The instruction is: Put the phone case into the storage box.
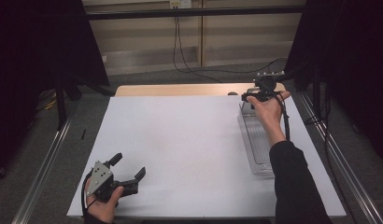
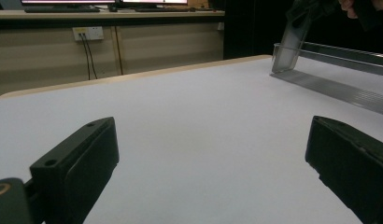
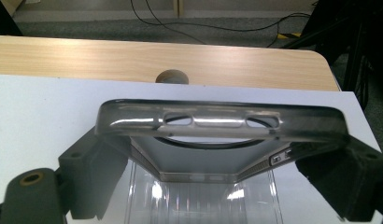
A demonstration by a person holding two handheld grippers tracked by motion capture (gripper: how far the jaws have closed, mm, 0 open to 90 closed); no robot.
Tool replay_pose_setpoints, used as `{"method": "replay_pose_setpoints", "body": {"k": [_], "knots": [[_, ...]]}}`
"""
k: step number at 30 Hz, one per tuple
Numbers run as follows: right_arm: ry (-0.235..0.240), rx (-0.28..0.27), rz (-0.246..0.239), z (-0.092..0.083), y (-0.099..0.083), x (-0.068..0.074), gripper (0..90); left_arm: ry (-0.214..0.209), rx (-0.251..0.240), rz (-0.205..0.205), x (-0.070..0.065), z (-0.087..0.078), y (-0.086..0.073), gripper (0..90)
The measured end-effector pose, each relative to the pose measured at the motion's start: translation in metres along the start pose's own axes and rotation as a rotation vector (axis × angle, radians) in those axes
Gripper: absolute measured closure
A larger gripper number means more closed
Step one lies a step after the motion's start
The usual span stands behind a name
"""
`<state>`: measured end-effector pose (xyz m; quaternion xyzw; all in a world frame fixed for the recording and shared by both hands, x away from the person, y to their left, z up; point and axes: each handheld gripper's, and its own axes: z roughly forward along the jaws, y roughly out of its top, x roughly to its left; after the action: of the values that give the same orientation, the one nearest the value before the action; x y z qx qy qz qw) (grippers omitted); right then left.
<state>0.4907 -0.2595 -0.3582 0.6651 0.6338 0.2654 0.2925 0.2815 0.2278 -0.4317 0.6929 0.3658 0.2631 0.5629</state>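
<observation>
Clear case [image 3: 222, 123] apparently between jaws.

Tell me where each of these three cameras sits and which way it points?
High view: above the near edge, looking down the white table; both forearms and tools show.
Left gripper view: rides the left tool, looking low across the table between its open jaws.
Right gripper view: rides the right tool, facing the clear phone case it grips.
Shared: all show the clear tray.

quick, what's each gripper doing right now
left gripper: open, holding nothing, low over the white sheet.
right gripper: shut on the clear phone case.
</observation>
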Motion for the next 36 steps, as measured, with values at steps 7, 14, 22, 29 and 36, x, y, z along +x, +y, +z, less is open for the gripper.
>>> {"method": "replay_pose_setpoints", "body": {"k": [7,14,22,29,36], "knots": [[-0.001,0.02,-0.007,0.003,0.004,0.002,11.7,-0.002,-0.002,0.0,0.0,0.001,0.0,2.7],[-0.004,0.017,-0.007,0.005,0.006,0.002,11.5,-0.005,0.001,0.007,0.0,0.001,0.0,2.7],[-0.007,0.009,-0.011,0.008,0.008,0.003,11.4,-0.007,0.002,0.005,-0.001,0.001,0.0,2.7],[-0.006,0.006,-0.011,0.01,0.009,0.004,11.1,-0.008,0.003,0.012,0.0,0.001,0.0,2.7],[0.011,0.0,-0.022,0.011,0.01,0.0,10.7,-0.009,0.004,0.012,0.0,0.001,0.0,2.7]]}}
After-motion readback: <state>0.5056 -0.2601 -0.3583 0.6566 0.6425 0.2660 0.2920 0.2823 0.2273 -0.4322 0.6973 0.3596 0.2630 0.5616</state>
